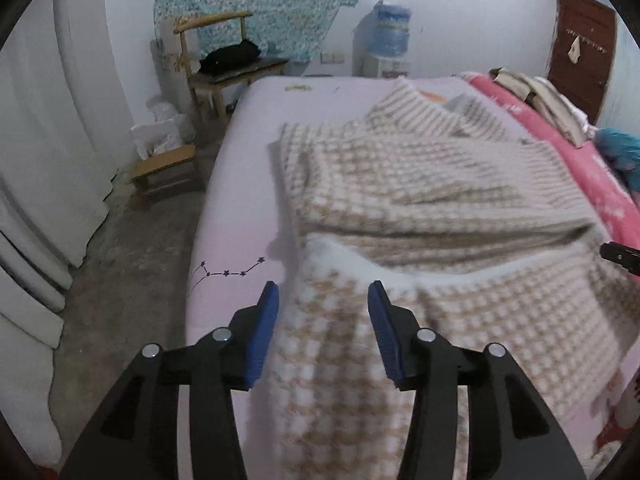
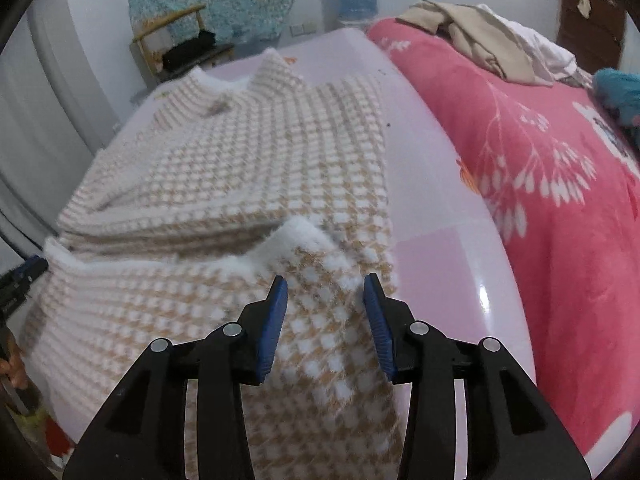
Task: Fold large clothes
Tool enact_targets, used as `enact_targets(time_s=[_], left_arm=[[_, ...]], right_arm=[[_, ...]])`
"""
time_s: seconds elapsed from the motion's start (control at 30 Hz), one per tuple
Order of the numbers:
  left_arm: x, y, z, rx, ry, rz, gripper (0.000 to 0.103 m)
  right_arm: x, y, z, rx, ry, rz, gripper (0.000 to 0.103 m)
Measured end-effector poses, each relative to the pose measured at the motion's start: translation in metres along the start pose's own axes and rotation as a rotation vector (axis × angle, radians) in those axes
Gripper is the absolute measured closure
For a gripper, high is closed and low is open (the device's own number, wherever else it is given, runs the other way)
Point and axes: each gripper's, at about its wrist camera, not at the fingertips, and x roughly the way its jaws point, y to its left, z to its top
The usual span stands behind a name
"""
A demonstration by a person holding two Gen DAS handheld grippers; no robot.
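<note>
Sweater (image 1: 420, 184) lies on the bed (image 1: 240, 152), centre frame, partly folded, lower edge lapped over. Thick fuzzy knit: soft, floppy, light, grippy. Best pinched at hem corners or fold edges. Left tongs (image 1: 323, 300) and right tongs (image 2: 325, 294) both part open, holding nothing, knit below. Sheet smooth; pink blanket (image 2: 540, 160) right, chair (image 1: 224, 60) upper left.

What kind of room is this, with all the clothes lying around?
Most likely a bedroom in a home. A wide bed with a pale pink sheet fills the middle, a bright pink flowered blanket lies along one side, and a fuzzy tan-and-white checked sweater is spread on top for folding.
</note>
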Motion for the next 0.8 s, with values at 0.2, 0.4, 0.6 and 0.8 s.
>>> enact_targets(time_s=[0.2, 0.4, 0.6, 0.8], left_arm=[[0.017, -0.003, 0.004, -0.004, 0.026, 0.011, 0.082], [-0.007, -0.001, 0.014, -0.047, -0.084, -0.021, 0.093], [0.011, -0.004, 0.021, -0.044, -0.087, -0.007, 0.093], [0.029, -0.007, 0.008, -0.027, -0.068, 0.029, 0.093]], right_arm=[[-0.002, -0.006, -0.002, 0.000, -0.005, -0.044, 0.099], [-0.031, -0.012, 0.011, 0.039, -0.107, -0.048, 0.102], [-0.018, -0.020, 0.022, 0.055, -0.120, -0.081, 0.103], [0.009, -0.051, 0.013, 0.166, -0.055, -0.114, 0.103]])
